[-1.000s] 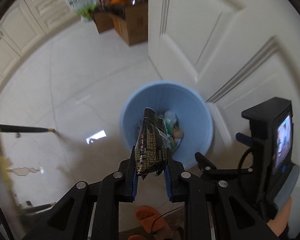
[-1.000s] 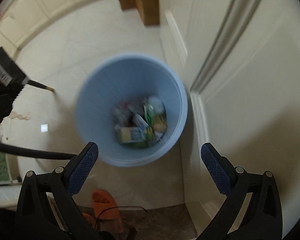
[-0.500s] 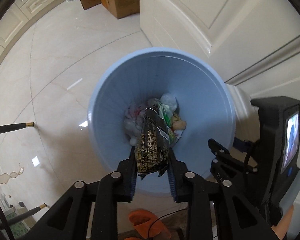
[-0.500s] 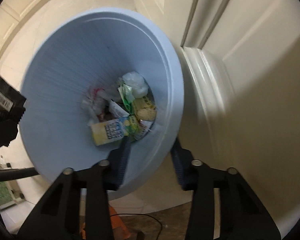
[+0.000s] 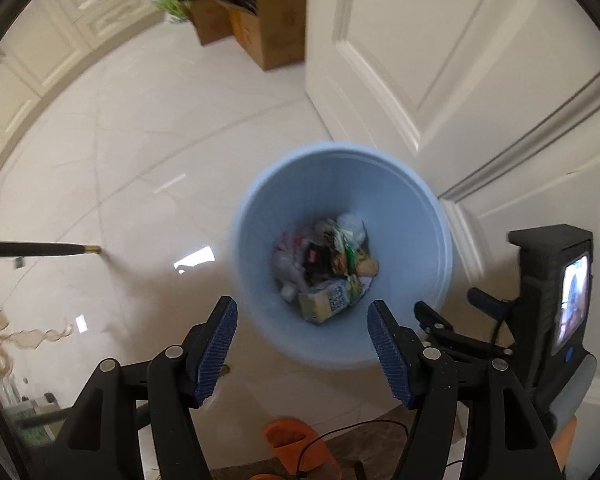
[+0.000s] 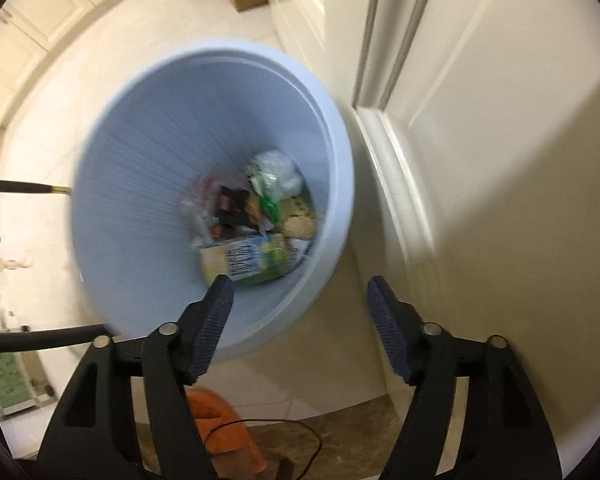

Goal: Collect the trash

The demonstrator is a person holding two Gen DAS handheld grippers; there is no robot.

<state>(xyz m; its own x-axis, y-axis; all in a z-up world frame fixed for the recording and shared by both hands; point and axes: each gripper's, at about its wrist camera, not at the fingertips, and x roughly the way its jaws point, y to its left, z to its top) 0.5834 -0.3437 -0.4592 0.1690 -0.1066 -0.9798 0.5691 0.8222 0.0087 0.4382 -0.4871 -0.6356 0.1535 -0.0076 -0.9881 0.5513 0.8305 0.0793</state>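
We take the one blue bin (image 5: 404, 208) as our landmark; it stands on the pale floor (image 5: 140, 160), close against the foot of the white door (image 5: 440, 40).

In the left wrist view, far to the left of the bin, one dark rod with a brass tip (image 5: 40, 249) reaches in over the floor. Beyond the bin we count two cardboard boxes (image 5: 272, 36), side by side. Over the near edge of the bin hangs our left gripper (image 5: 301, 354); its two blue-padded fingers (image 5: 216, 352) have just been opening and now stand spread with nothing between them. Inside the bin lies the trash (image 5: 326, 264): one yellow-and-blue carton (image 5: 326, 300) nearest us, one dark wrapper (image 5: 314, 260) beside it, and crumpled white and green pieces too blurred to count. Below the bin sits one orange slipper (image 5: 284, 438).

In the right wrist view, our right gripper (image 6: 300, 326) hangs over the bin's near rim, its two fingers (image 6: 210, 328) just parted again and empty.
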